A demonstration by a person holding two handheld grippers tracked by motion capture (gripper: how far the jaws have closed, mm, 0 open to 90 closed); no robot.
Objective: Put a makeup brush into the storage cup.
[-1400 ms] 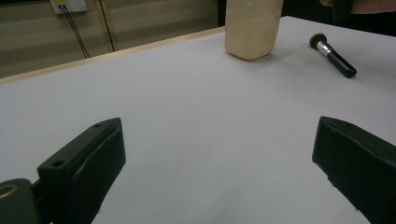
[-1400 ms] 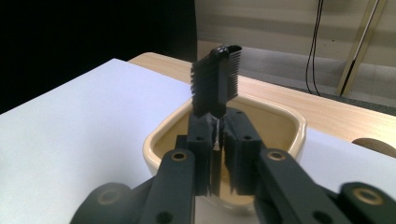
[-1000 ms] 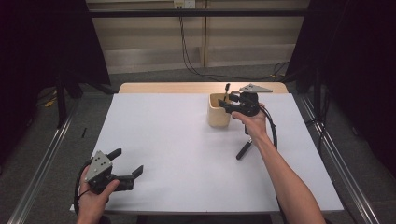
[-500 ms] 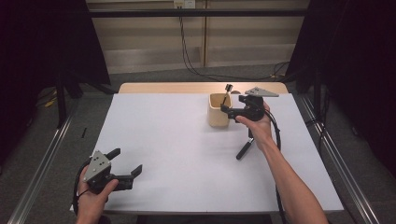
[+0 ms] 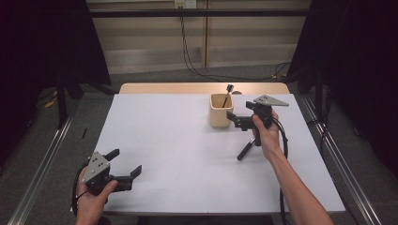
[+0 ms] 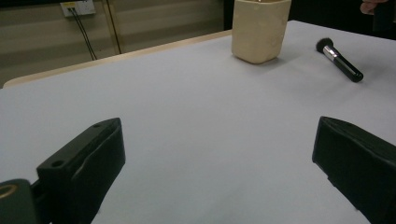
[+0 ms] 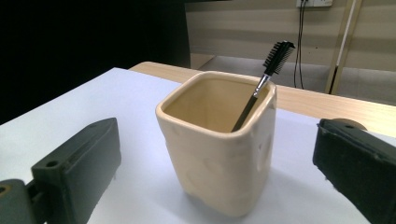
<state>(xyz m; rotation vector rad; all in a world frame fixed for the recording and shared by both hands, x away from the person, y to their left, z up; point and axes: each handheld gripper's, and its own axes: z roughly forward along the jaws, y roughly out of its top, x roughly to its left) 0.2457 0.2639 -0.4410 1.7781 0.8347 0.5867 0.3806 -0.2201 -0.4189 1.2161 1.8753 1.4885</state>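
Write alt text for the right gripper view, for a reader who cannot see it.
A cream ceramic cup stands on a white table between the open black jaws of the right gripper, neither jaw touching it. A thin black comb brush leans inside the cup, its bristled head sticking up past the rim.

The cup (image 7: pixel 219 154) is a plain cream yellow, glazed, with no pattern. The small brush (image 7: pixel 266 77) standing in it is black with a silver neck. The bigger brush (image 6: pixel 339 59) is black too (silver band below the bristles). The desk (image 5: pixel 178 140) is white with a pale wood edge. Both tools (image 5: pixel 123 165) (image 5: pixel 238 120) are black with grey plates.
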